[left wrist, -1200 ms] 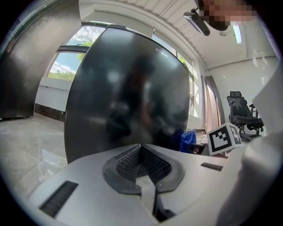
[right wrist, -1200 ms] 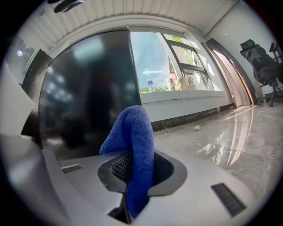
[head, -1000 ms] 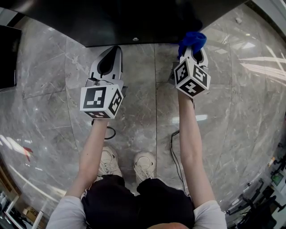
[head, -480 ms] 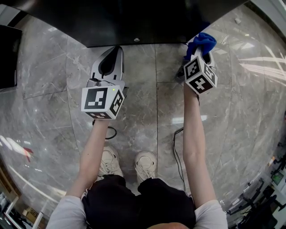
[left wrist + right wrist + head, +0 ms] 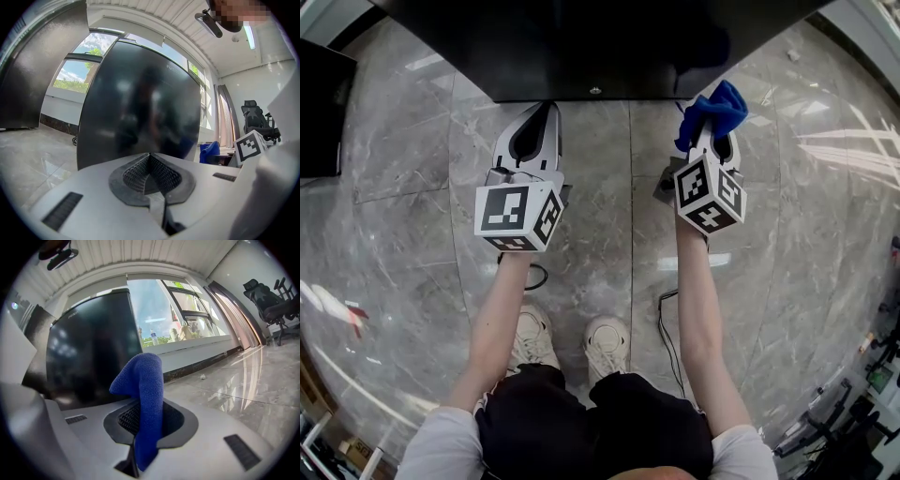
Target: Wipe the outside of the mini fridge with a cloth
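Fridge: the glossy black mini fridge (image 5: 581,47) stands on the grey marble floor (image 5: 403,187) before you.
Right tool (image 5: 710,131): you grip the blue microfibre cloth (image 5: 713,111) near its right corner.
Left tool (image 5: 540,114): your jaws are closed and empty.

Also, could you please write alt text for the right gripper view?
The right gripper is shut on a blue cloth, whose folded end sticks up in front of the black mini fridge. Glossy marble floor and a bright window lie to the right.

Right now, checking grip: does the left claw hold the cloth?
No, the left claw is shut, empty; the right claw pinches the cloth.
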A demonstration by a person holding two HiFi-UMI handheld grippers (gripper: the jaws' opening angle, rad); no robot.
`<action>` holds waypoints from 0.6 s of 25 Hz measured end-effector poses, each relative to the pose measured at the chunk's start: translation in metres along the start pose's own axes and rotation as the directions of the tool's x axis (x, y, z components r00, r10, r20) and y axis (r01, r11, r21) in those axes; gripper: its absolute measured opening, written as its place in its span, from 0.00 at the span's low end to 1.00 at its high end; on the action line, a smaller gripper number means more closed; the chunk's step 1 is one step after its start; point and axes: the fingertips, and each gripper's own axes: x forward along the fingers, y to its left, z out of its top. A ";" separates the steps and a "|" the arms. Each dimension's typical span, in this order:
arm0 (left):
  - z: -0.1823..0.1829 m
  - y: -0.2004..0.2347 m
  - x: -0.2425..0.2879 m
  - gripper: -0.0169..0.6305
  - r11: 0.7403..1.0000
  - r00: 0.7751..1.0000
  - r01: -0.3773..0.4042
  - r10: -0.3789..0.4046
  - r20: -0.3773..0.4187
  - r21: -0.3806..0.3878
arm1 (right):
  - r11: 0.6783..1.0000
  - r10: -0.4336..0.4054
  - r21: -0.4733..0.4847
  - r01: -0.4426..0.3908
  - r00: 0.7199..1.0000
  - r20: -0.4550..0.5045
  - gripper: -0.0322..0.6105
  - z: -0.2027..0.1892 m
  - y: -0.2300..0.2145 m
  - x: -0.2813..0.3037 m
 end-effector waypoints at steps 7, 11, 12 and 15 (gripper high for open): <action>0.020 0.012 -0.015 0.03 0.999 0.998 -0.038 0.039 0.041 -0.033 | 0.986 0.144 -0.092 -0.141 0.989 0.030 0.17 0.020 0.058 -0.025; 0.027 0.008 -0.023 0.03 0.999 0.998 -0.030 0.031 0.048 -0.020 | 0.974 0.218 -0.057 -0.219 0.976 -0.010 0.17 0.011 0.092 -0.036; 0.027 0.006 -0.024 0.03 1.000 0.999 -0.026 0.027 0.047 -0.015 | 0.970 0.236 -0.056 -0.237 0.972 -0.020 0.17 0.007 0.101 -0.038; 0.029 -0.001 -0.028 0.03 1.000 0.999 -0.012 0.012 0.045 -0.004 | 0.954 0.287 -0.073 -0.290 0.957 -0.047 0.17 -0.001 0.125 -0.049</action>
